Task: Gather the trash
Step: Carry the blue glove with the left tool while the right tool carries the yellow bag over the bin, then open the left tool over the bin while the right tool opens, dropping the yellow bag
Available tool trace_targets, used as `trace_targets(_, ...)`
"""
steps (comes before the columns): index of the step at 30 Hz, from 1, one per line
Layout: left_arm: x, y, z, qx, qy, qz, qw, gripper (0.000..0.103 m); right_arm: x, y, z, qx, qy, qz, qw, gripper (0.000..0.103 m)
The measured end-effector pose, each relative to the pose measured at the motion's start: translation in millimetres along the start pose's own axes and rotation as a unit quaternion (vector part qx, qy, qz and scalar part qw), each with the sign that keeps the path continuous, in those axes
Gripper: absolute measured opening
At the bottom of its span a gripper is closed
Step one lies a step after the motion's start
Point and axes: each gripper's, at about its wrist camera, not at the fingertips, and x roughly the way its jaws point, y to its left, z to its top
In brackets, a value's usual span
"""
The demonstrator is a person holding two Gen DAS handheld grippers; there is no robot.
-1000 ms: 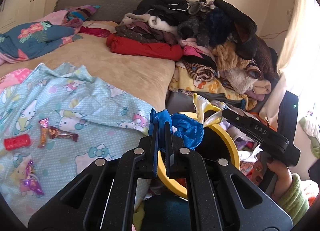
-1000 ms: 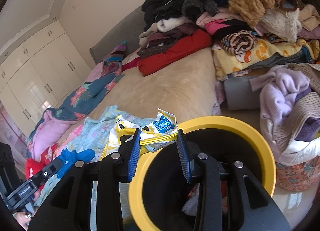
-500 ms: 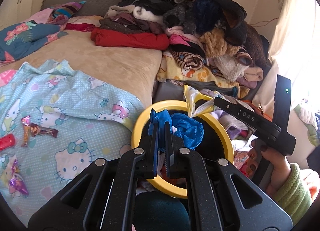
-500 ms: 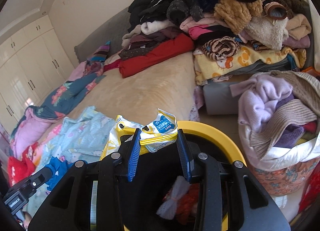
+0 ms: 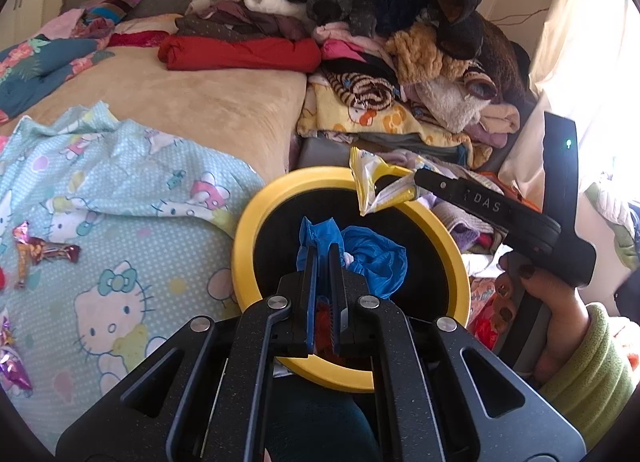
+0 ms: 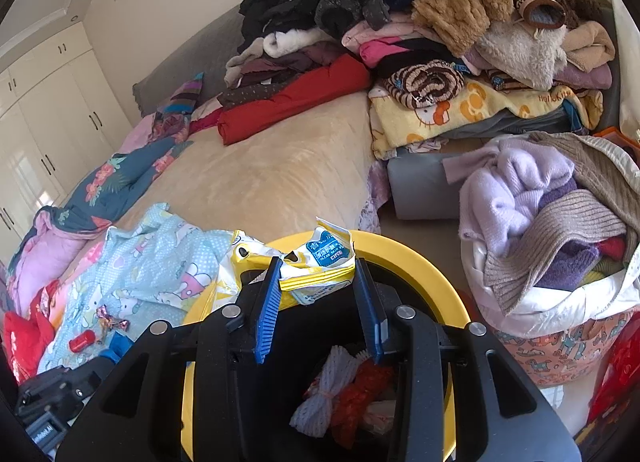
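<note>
Held both loads above the yellow-rimmed bin (image 5: 352, 380) at frame centre, beside the bed edge. Left gripper (image 5: 322, 262) closed tight on a crumpled blue wad (image 5: 372, 258), blue pads almost touching; wad bulged up and to the right of the fingertips, directly over the dark mouth of the bin. Right gripper (image 6: 316, 278) closed on a yellow-white wrapper (image 6: 320, 262), jaws fairly wide apart because the packet spanned the gap; long axis ran across the fingers, left end drooping past the rim toward the bedsheet (image 6: 152, 254). Seen from the left camera, wrapper (image 5: 380, 185) sat at the far upper-right rim, not over the centre. Judged the left load better placed: straight drop into the bin. Wrapper probably needed a small shift inward before release, or could land on the rim. Already some red and white rubbish (image 6: 344, 394) in the bottom. Candy wrappers (image 5: 40, 252) left on the sheet at left.
</note>
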Motion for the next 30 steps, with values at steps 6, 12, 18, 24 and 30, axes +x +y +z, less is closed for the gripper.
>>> trace_targets(6, 14.5, -1.1, -4.0, 0.000, 0.021, -0.008, 0.9998, 0.002, 12.0, -7.4, -4.2, 0.003, 0.022, -0.004, 1.000, 0.034)
trace_targets(12, 25.3, -2.5, -6.2, 0.006, 0.040, -0.016, 0.9991, 0.002, 21.1, -11.6, -8.4, 0.004, 0.038, -0.008, 0.999, 0.034)
trace_targets(18, 36.4, -5.1, -10.5, 0.010, 0.055, -0.022, 0.9982, 0.002, 26.7, -16.3, -10.8, 0.009, 0.047, -0.011, 0.999, 0.034)
trace_targets(24, 45.4, -6.5, -12.8, 0.009, 0.067, -0.030, 0.9973, 0.002, 31.2, -18.4, -11.8, 0.010, 0.055, -0.010, 0.998, 0.037)
trace_targets(30, 48.4, -5.9, -12.8, 0.006, 0.067, -0.031, 0.9973, 0.012, 31.4, -19.0, -11.7, 0.016, 0.055, -0.010, 0.998, 0.053)
